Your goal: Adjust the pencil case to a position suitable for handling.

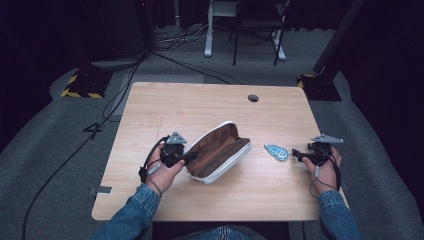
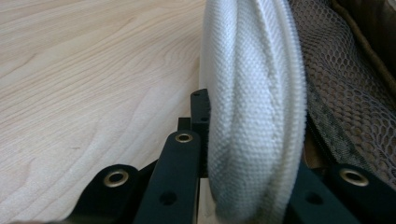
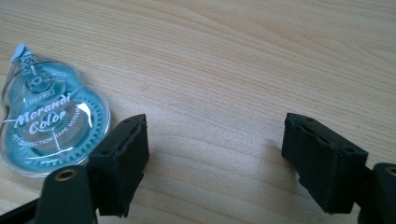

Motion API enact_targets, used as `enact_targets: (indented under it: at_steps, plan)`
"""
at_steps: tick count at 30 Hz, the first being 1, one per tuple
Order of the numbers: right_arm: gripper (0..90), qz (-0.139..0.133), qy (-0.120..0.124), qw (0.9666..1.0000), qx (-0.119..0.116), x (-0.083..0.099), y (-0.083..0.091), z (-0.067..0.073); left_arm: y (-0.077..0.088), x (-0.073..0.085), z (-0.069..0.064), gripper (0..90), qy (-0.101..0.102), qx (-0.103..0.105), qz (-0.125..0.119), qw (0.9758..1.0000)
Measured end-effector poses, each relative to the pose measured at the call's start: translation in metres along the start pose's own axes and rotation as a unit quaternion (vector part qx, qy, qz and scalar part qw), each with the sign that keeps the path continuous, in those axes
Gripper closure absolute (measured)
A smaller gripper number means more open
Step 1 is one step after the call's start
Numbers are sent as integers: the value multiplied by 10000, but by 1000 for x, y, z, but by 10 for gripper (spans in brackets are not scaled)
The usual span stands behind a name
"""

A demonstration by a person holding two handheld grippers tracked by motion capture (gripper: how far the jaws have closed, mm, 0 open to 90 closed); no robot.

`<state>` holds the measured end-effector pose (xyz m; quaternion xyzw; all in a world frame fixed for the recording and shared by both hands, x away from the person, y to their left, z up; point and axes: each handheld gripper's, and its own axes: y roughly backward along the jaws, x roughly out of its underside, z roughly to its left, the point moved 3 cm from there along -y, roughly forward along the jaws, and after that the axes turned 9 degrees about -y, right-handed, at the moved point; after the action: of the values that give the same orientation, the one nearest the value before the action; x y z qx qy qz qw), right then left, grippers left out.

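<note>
An open white pencil pouch point(image 1: 218, 150) with a brown lining lies in the middle of the wooden table point(image 1: 200, 100). My left gripper point(image 1: 190, 158) is shut on its near left rim. In the left gripper view the white woven rim point(image 2: 252, 116) is pinched between the black jaws of the left gripper point(image 2: 252, 154), with the mesh pocket point(image 2: 355, 107) beside it. A teal correction tape dispenser point(image 1: 276, 151) lies to the right of the pouch. My right gripper point(image 1: 295, 155) stands open just to its right. In the right gripper view the dispenser point(image 3: 46, 126) lies left of the open right gripper point(image 3: 215, 158), outside the jaws.
A round cable hole point(image 1: 253, 98) sits near the table's far edge. Beyond the table are a white desk leg point(image 1: 208, 30), a dark chair frame point(image 1: 255, 30) and cables on the grey floor point(image 1: 120, 85). Bare wood lies around the pouch.
</note>
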<state>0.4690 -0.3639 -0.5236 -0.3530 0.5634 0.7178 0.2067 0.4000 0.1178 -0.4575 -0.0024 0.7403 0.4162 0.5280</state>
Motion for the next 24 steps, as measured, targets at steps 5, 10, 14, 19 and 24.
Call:
enact_targets:
  at_steps: [5, 10, 14, 19, 24]
  plan:
    - [232, 1, 6, 10000, -9, 0, 0, 0, 3, -1, -7, 857, -130, 78, 10, 9999]
    - [232, 3, 6, 10000, -11, 0, 0, 0, 8, -1, -15, 857, -283, 173, 44, 9994]
    - [232, 3, 6, 10000, -15, 0, 0, 0, 10, -5, -23, 856, -397, 274, 20, 9988]
    - [232, 9, 12, 10000, -22, 0, 0, 0, 11, -7, -29, 856, -500, 411, 30, 9979]
    - [232, 11, 7, 10000, -24, 0, 0, 1, 10, -8, -36, 855, -643, 512, 74, 9966]
